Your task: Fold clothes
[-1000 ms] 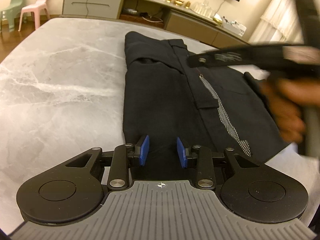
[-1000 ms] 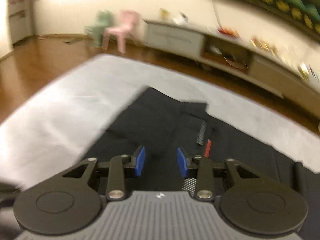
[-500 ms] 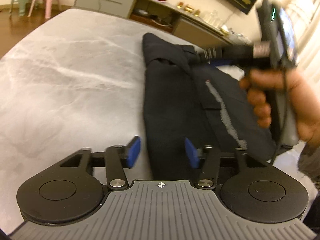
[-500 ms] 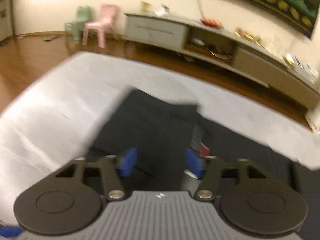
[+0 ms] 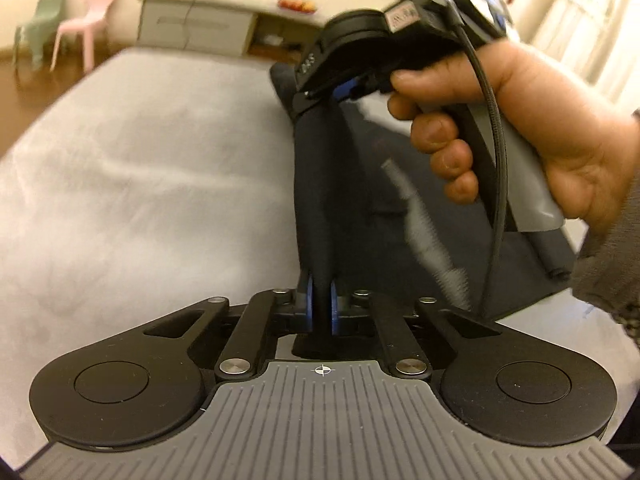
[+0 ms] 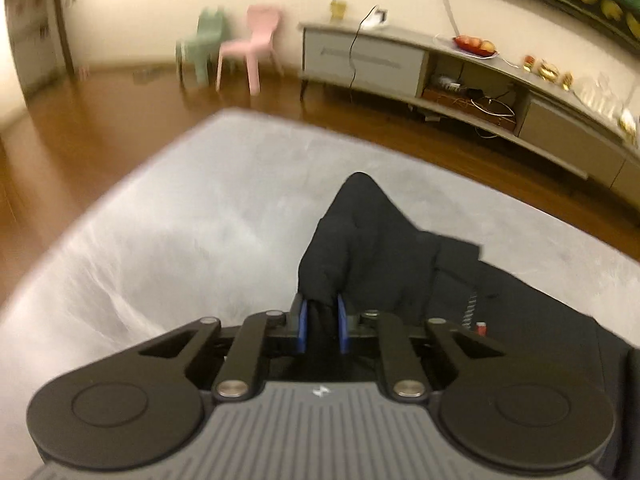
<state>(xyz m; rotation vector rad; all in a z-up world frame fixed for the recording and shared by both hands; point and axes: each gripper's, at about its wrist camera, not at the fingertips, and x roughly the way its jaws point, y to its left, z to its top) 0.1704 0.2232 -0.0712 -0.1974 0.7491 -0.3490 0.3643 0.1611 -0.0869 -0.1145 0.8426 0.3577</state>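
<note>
Left wrist view: left gripper [image 5: 320,307] now pinching the near edge of the dark garment [image 5: 316,184], jaws pressed onto cloth where half a second ago spread over it; right gripper [image 5: 338,90], held in a hand [image 5: 536,140], clamped on the far end of the same edge, which rises as a taut ridge off the grey worktop [image 5: 140,184]. Rest of garment flat to the right, reflective strip [image 5: 424,232] showing. Right wrist view: right gripper [image 6: 320,328] likewise closed on a bunched corner of garment [image 6: 360,240], jaws earlier apart. Likely a fold about to be carried across. Worktop [image 6: 180,208] bare to the left; chairs [image 6: 240,44] and cabinet [image 6: 372,60] well apart, nothing blocking.
</note>
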